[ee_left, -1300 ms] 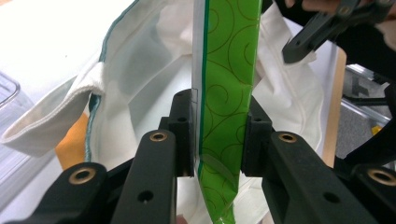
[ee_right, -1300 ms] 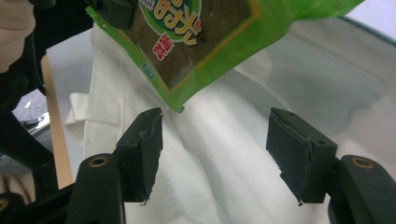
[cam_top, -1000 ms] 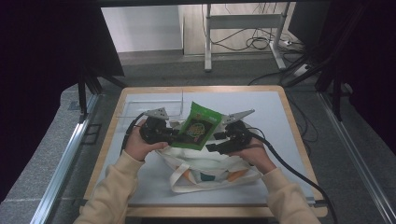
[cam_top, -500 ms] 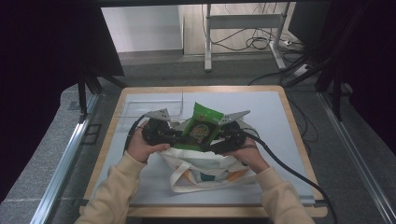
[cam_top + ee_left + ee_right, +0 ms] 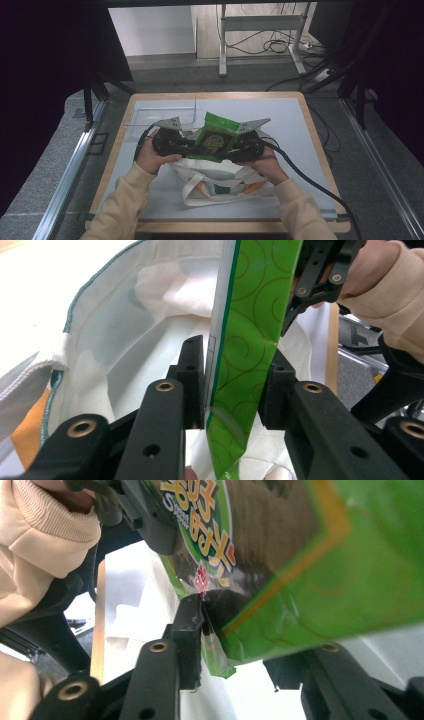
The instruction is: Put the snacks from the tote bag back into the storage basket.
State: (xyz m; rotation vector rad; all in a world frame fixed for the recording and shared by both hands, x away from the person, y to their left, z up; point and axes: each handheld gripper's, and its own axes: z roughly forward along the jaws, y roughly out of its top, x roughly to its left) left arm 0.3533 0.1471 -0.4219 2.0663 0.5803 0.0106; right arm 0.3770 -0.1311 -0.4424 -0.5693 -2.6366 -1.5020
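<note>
Green and glossy, the foil snack bag [image 5: 216, 139] stands between the left gripper [image 5: 186, 145] and the right gripper [image 5: 234, 148] in the high view, held from both sides just above the open mouth of the white cloth tote bag [image 5: 220, 177], which lies on the pale table mat [image 5: 310, 135]. A clear plastic box [image 5: 165, 116] sits behind the left gripper.

From the left gripper view, the snack bag [image 5: 245, 355] hangs edge-on between the black jaws, whose pads press its sides at a narrow setting after just opening slightly; the tote bag [image 5: 125, 335] gapes below.

From the right gripper view, the jaws have just closed in and pinch the snack bag's [image 5: 300, 570] lower corner.
</note>
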